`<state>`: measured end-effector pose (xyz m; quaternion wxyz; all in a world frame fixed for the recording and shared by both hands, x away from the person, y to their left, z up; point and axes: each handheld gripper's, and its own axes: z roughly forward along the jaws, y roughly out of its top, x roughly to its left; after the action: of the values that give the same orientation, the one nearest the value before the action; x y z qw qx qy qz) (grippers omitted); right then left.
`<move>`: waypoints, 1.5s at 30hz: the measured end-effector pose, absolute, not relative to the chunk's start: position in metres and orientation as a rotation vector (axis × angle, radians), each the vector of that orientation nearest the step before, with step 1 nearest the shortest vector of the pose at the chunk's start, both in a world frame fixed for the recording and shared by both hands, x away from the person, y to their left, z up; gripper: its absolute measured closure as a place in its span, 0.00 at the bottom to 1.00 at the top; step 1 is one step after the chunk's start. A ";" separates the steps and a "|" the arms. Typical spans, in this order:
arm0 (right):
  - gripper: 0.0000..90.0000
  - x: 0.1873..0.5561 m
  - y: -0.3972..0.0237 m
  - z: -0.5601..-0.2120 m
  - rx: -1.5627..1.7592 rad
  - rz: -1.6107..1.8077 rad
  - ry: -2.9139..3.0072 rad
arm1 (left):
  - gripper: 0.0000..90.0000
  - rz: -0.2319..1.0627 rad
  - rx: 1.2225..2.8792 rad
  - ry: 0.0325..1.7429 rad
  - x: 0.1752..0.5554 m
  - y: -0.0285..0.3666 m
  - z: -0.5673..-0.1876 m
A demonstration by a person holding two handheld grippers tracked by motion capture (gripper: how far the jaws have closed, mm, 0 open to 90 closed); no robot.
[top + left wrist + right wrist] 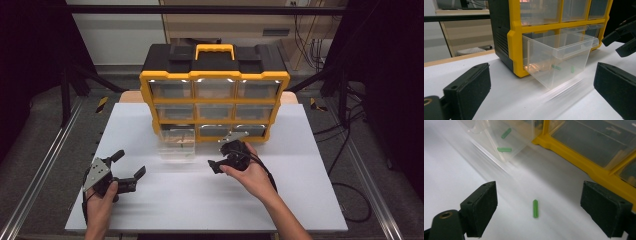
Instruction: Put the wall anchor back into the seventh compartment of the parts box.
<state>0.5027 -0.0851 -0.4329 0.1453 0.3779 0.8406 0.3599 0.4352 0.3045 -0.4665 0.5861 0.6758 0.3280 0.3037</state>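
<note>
Jaws of the left gripper (129, 166) stand spread wide, holding nothing, on the white table (300, 165). Right of it, a clear drawer (176, 144) sticks out of the yellow organiser (215, 102), two green plugs (504, 149) inside. Right gripper (218, 154) jaws gape, released, around a third green plug (535, 208) lying on the table.

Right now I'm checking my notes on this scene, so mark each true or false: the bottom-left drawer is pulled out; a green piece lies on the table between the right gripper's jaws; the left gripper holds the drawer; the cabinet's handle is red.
1. The clear drawer is pulled out: true.
2. A green piece lies between the right gripper jaws: true.
3. The left gripper holds the drawer: false, open, apart.
4. Red handle: false, the handle is yellow.
</note>
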 end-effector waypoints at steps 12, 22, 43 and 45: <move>0.37 0.502 -0.082 -0.444 1.092 0.974 2.505 | 0.01 0.708 1.574 0.765 0.435 0.305 -0.467; 0.50 0.504 -0.082 -0.448 1.088 0.965 2.520 | 0.01 0.708 1.574 0.765 0.435 0.305 -0.466; 0.86 0.515 -0.076 -0.469 1.125 0.874 2.549 | 0.01 0.708 1.575 0.767 0.436 0.305 -0.466; 0.88 0.515 -0.075 -0.470 1.127 0.869 2.553 | 0.01 0.708 1.572 0.768 0.436 0.305 -0.467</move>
<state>0.5147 -0.0747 -0.4703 0.1093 0.3832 0.8682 0.2956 0.4357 0.3050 -0.4665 0.5868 0.6745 0.3295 0.3036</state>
